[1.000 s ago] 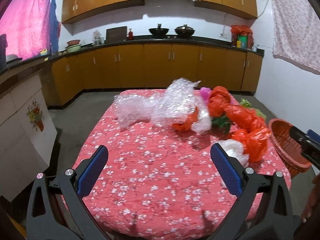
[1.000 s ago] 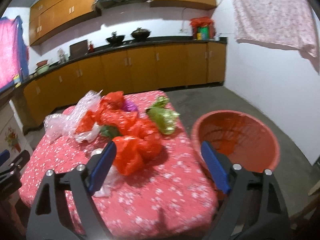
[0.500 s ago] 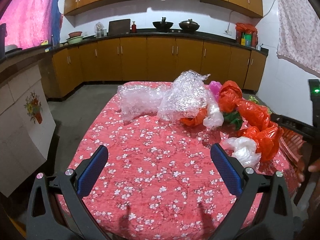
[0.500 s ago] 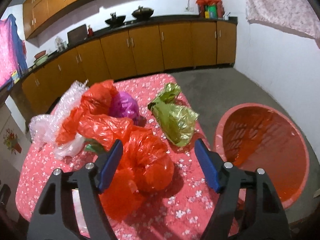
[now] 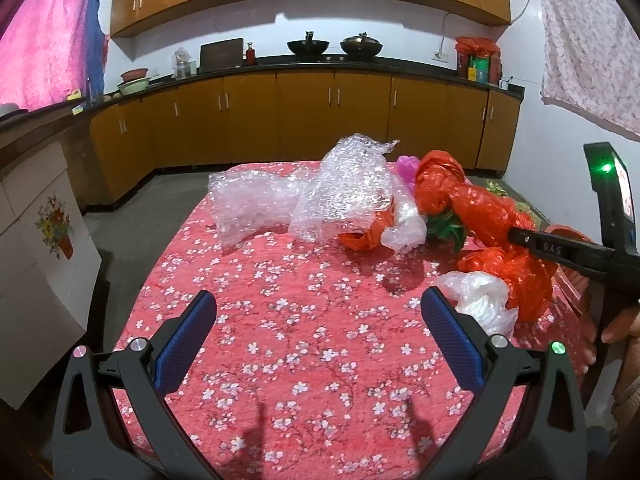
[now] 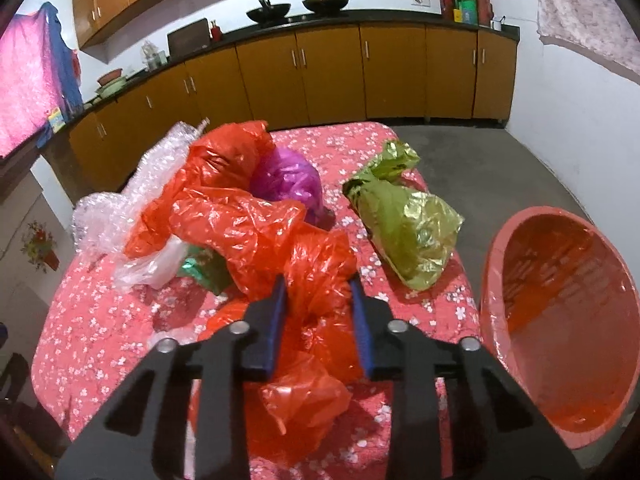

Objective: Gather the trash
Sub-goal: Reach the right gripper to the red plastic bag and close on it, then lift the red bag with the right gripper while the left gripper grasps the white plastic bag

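A heap of plastic trash lies on the table with the red flowered cloth (image 5: 304, 320): bubble wrap (image 5: 320, 196), a long red plastic bag (image 6: 256, 232), a white bag (image 5: 480, 304), a purple bag (image 6: 292, 184) and a green foil bag (image 6: 408, 220). My right gripper (image 6: 318, 288) has its pads closed around the near bunch of the red bag (image 5: 516, 276). My left gripper (image 5: 316, 328) is open and empty above the bare cloth, short of the heap. The red basket (image 6: 560, 320) stands beside the table's right edge.
Wooden kitchen cabinets (image 5: 304, 116) with a dark counter run along the back and left walls. A white cabinet with a flower picture (image 5: 40, 248) stands left of the table. Grey floor surrounds the table. A cloth hangs on the right wall (image 5: 592, 40).
My right gripper moved forward and down over the heap and closed its jaws on the red bag. My left gripper stayed open and shifted slightly closer over the table.
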Demonstrator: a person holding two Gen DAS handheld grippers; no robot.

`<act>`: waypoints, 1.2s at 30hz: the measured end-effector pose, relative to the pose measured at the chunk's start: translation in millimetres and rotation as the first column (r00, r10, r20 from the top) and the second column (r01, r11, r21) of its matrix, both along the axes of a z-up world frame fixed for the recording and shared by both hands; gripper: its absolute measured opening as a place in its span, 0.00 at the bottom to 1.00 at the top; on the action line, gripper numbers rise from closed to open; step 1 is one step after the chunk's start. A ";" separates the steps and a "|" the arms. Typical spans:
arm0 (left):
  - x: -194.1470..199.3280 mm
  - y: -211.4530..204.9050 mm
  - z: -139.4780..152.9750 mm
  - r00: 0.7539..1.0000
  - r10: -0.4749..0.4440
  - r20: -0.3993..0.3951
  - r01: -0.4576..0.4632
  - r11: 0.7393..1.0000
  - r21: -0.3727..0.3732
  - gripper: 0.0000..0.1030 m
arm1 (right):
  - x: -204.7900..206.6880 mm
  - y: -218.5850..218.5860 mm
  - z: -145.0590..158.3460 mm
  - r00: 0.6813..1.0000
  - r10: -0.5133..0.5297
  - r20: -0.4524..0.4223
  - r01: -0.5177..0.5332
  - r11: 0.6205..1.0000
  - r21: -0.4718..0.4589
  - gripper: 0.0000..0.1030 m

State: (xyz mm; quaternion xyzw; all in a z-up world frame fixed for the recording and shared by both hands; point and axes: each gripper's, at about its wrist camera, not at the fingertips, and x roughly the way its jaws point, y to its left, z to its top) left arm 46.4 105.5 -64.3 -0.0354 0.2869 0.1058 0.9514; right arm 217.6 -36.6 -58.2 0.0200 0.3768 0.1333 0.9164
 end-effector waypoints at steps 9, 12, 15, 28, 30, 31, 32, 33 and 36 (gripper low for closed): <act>5.9 -17.4 -2.6 0.997 -0.073 0.002 0.073 0.997 -0.024 0.98 | -9.8 -14.8 19.6 0.996 -0.048 0.081 0.046 0.998 0.031 0.21; 11.5 -26.8 -2.1 0.994 -0.107 -0.002 0.107 0.994 -0.028 0.98 | -13.5 -21.0 26.9 0.993 -0.063 0.103 0.059 0.997 0.040 0.21; 16.5 -36.3 -0.5 0.991 -0.132 0.000 0.132 0.991 -0.027 0.98 | -19.4 -30.7 36.4 0.987 -0.089 0.135 0.084 0.995 0.046 0.21; 51.9 -74.3 -17.8 0.956 -0.280 -0.089 0.272 0.958 -0.090 0.76 | -35.3 -88.8 52.3 0.962 -0.220 0.164 0.209 0.975 0.079 0.21; 58.0 -80.2 -24.3 0.948 -0.298 -0.117 0.288 0.953 -0.090 0.69 | -36.3 -96.9 51.6 0.959 -0.235 0.159 0.225 0.971 0.081 0.21; 59.9 -82.8 -27.4 0.944 -0.303 -0.130 0.293 0.952 -0.089 0.68 | -36.7 -98.5 51.0 0.958 -0.240 0.156 0.229 0.970 0.082 0.21; 61.4 -85.3 -30.6 0.942 -0.305 -0.138 0.295 0.952 -0.088 0.68 | -36.9 -100.8 50.1 0.958 -0.243 0.154 0.233 0.969 0.081 0.21; 61.9 -86.9 -32.6 0.941 -0.306 -0.141 0.296 0.951 -0.088 0.68 | -36.9 -102.3 48.9 0.957 -0.245 0.152 0.235 0.969 0.079 0.21; 67.0 -91.4 -38.8 0.936 -0.313 -0.162 0.301 0.949 -0.095 0.68 | -37.0 -103.9 45.5 0.958 -0.247 0.145 0.238 0.968 0.076 0.21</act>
